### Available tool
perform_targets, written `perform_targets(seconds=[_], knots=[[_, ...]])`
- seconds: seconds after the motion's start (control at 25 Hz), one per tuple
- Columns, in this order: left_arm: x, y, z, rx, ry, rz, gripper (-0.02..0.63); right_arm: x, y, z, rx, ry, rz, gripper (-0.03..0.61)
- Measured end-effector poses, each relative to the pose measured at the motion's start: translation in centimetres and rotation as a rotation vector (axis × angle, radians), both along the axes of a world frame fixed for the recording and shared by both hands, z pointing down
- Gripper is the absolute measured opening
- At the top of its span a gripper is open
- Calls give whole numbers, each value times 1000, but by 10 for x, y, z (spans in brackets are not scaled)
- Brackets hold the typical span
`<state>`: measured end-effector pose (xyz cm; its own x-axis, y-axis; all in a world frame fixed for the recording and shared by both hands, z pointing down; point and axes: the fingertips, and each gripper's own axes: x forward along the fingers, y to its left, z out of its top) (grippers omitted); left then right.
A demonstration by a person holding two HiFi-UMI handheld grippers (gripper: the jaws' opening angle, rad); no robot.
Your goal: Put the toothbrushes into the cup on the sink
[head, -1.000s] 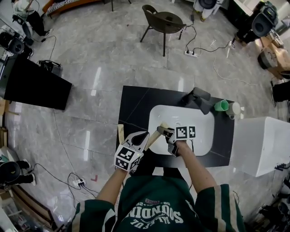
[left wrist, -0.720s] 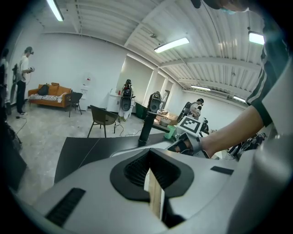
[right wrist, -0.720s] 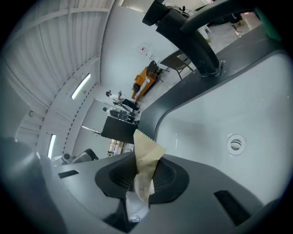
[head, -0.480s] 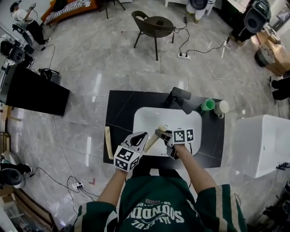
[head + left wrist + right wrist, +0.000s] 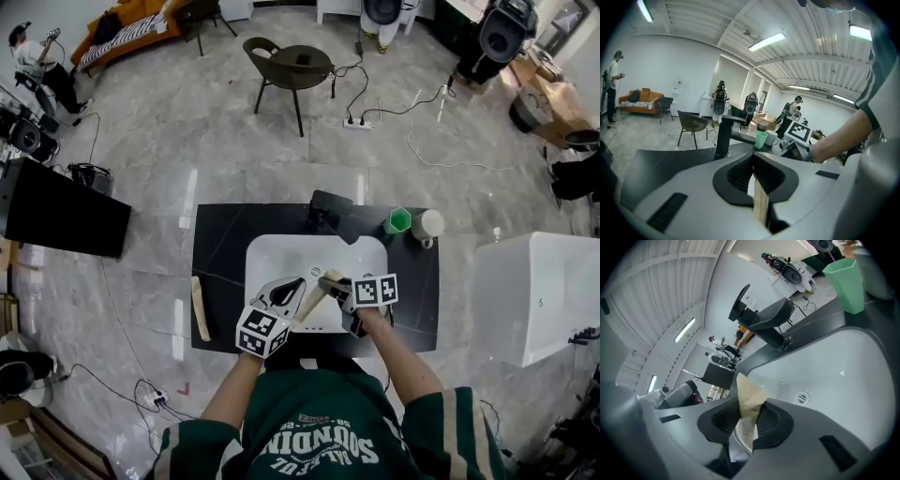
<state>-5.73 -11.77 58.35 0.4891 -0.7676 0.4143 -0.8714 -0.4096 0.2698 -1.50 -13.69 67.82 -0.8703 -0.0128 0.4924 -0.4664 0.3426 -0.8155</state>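
Both claws pinch one toothbrush packet point(image 5: 311, 300) over the sink point(image 5: 281, 251): the left claw point(image 5: 294, 284) grips one end and the right claw point(image 5: 330, 279) the other, likely to tear it open. The green cup point(image 5: 397, 221) stands well past the right claw, by a white mug point(image 5: 427, 225), and the black tap point(image 5: 328, 214) is near that path. A second packet point(image 5: 200, 307) lies far out on the left claw's side.

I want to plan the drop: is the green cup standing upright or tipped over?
Upright. The green cup stands on its base on the black counter, open rim upward, beside the white mug.
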Motion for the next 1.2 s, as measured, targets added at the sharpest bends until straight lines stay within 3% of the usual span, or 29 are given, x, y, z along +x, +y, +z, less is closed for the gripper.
perform_targets(seconds=[0.64, 1.2], knots=[[74, -37, 7, -1, -1, 78, 11, 84, -43, -5, 59, -10, 143, 97], [103, -51, -10, 24, -24, 110, 11, 111, -62, -60, 465, 85, 26, 97]])
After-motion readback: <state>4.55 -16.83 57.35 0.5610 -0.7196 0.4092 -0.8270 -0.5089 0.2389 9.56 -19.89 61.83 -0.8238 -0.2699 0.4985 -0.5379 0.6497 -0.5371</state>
